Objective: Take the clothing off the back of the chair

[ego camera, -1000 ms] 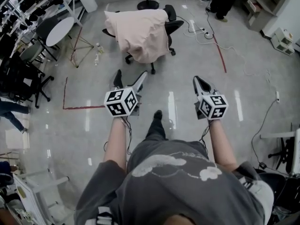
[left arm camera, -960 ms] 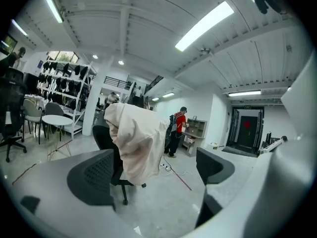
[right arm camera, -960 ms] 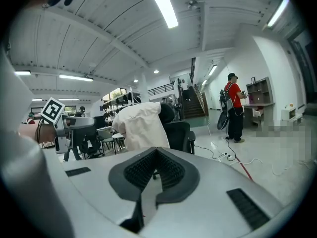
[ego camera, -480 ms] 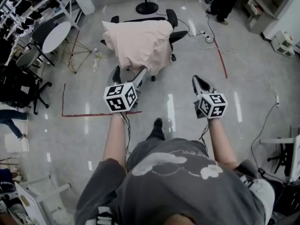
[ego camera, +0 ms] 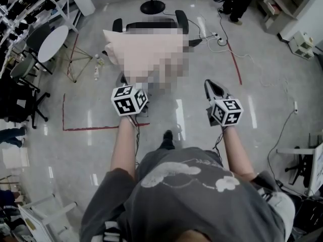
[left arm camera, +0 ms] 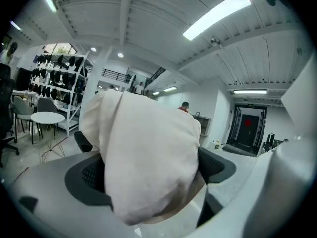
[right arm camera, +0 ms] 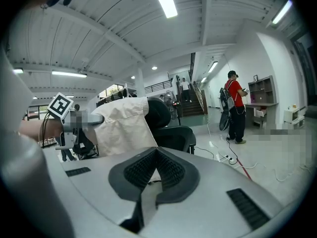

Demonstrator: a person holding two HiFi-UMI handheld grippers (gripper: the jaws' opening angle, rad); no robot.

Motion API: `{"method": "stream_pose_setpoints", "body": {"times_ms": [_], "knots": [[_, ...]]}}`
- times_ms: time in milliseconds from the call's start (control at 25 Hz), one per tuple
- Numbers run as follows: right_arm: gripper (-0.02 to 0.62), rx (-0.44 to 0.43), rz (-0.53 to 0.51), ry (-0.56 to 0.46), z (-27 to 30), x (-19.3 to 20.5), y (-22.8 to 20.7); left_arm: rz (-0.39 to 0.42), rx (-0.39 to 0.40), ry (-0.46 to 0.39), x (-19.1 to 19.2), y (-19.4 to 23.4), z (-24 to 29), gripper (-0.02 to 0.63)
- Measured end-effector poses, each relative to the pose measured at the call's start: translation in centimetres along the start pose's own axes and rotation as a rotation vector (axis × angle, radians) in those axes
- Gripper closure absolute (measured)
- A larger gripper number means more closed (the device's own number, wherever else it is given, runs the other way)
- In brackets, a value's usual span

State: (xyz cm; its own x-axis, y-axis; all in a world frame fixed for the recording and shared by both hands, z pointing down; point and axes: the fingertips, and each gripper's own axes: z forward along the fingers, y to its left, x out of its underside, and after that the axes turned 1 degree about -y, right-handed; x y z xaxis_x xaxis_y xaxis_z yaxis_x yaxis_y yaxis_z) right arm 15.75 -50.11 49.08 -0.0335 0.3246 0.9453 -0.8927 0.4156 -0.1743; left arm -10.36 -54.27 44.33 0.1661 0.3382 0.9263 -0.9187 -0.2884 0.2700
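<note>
The glossy grey floor (ego camera: 75,150) spreads beneath both tools. Straight ahead of the left tool stands the black office chair (ego camera: 180,20), with the cream clothing (ego camera: 126,44) draped over its back. The left tool (left arm camera: 151,170) is spread wide, and the hanging cloth fills the gap between its pads; whether they touch it cannot be told. The right tool (right arm camera: 156,151) is closed tip to tip on nothing, with the chair ahead and slightly to its left, apart from it.

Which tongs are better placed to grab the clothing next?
Left. The left tongs are open, the cream garment framed between them; the right tongs are shut, off to its side.
</note>
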Motion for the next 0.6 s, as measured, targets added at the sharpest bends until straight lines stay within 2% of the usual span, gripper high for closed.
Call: {"method": "stream_pose_setpoints", "body": {"times_ms": [120, 280, 320, 360, 480, 560, 600], "knots": [[0.601, 0.006, -0.001, 0.008, 1.1, 0.0, -0.7, -0.020, 0.010, 0.049, 0.3, 0.2, 1.8, 0.083], [0.601, 0.019, 0.004, 0.006, 1.7, -0.1, -1.7, 0.013, 0.015, 0.128, 0.9, 0.2, 3.3, 0.089], [0.601, 0.022, 0.003, 0.005, 1.8, -0.2, -1.9, 0.026, 0.014, 0.139, 0.9, 0.2, 3.5, 0.128], [0.601, 0.026, 0.003, 0.005, 2.0, -0.4, -2.1, 0.037, 0.010, 0.147, 0.8, 0.3, 3.7, 0.204], [0.601, 0.039, 0.007, 0.006, 2.5, -0.6, -2.5, 0.046, 0.019, 0.143, 0.0, 0.4, 3.8, 0.377], [0.601, 0.040, 0.010, 0.009, 2.5, -0.6, -2.7, 0.056, 0.031, 0.127, -0.5, 0.0, 3.4, 0.467], [0.601, 0.039, 0.011, 0.010, 2.4, -0.6, -2.7, 0.068, 0.035, 0.121, -0.7, -0.3, 3.2, 0.490]]}}
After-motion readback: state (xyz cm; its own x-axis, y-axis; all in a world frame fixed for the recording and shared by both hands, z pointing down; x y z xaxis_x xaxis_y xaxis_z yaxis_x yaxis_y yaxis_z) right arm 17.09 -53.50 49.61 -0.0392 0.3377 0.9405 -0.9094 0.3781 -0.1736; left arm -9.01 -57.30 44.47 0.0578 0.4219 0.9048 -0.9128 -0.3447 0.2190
